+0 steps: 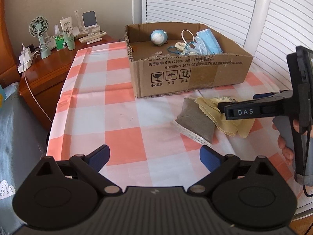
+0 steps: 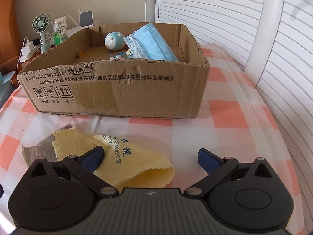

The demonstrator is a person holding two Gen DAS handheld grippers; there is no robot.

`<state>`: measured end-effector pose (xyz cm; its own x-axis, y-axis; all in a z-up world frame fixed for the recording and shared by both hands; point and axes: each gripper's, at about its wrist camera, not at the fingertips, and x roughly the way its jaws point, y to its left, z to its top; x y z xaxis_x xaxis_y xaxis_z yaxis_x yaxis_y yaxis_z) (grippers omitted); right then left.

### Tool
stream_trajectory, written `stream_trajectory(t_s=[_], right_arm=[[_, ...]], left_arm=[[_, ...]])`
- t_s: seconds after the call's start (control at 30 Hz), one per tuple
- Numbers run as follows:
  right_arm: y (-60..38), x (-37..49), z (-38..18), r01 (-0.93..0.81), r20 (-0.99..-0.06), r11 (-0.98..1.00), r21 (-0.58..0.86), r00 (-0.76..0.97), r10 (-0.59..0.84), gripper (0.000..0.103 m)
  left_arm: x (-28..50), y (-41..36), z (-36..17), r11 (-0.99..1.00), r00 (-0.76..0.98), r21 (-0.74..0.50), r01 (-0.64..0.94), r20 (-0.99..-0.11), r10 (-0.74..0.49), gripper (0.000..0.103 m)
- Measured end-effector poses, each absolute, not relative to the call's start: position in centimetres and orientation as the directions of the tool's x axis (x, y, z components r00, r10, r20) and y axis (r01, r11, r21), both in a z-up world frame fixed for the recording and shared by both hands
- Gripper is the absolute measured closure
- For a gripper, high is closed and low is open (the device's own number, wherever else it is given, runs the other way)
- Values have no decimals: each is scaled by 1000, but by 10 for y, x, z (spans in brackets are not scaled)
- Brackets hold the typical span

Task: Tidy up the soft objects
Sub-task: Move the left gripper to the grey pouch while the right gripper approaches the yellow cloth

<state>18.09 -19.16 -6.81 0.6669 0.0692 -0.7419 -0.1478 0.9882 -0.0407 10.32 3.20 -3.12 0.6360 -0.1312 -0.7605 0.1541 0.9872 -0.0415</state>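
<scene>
A yellow lens cloth [image 2: 129,162] with blue print lies crumpled on the checked tablecloth, partly over a grey lace-edged pouch [image 1: 197,121]. My right gripper [image 2: 151,159] is open just above the cloth, its left finger over the fabric; the left wrist view shows it from the side [image 1: 234,107]. Behind stands an open cardboard box [image 1: 187,72] holding blue face masks [image 2: 154,45], a round blue-white toy [image 1: 158,37] and cords. My left gripper [image 1: 154,156] hangs open over bare tablecloth, well left of the pouch.
A wooden bedside cabinet [image 1: 49,72] at the left carries a small green fan [image 1: 39,27], bottles, remotes and a charger with a trailing cable. White slatted doors [image 1: 205,2] and a white rail [image 2: 262,31] stand behind and right. A person's hand [image 1: 287,146] grips the right tool.
</scene>
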Motion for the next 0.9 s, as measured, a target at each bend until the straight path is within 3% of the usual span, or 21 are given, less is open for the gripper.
stream_trajectory(t_s=[0.7,0.9], right_arm=[[-229,112,-71,-211,-686,976,-50,718,120,0],[-224,109,-67,-233,-708,972,-41,693,136,0]], left_arm=[[98,16,-29,979,628,-55,197,-760,-169,5],[98,17,-31,978,625,-65,197,-761,-176,5]])
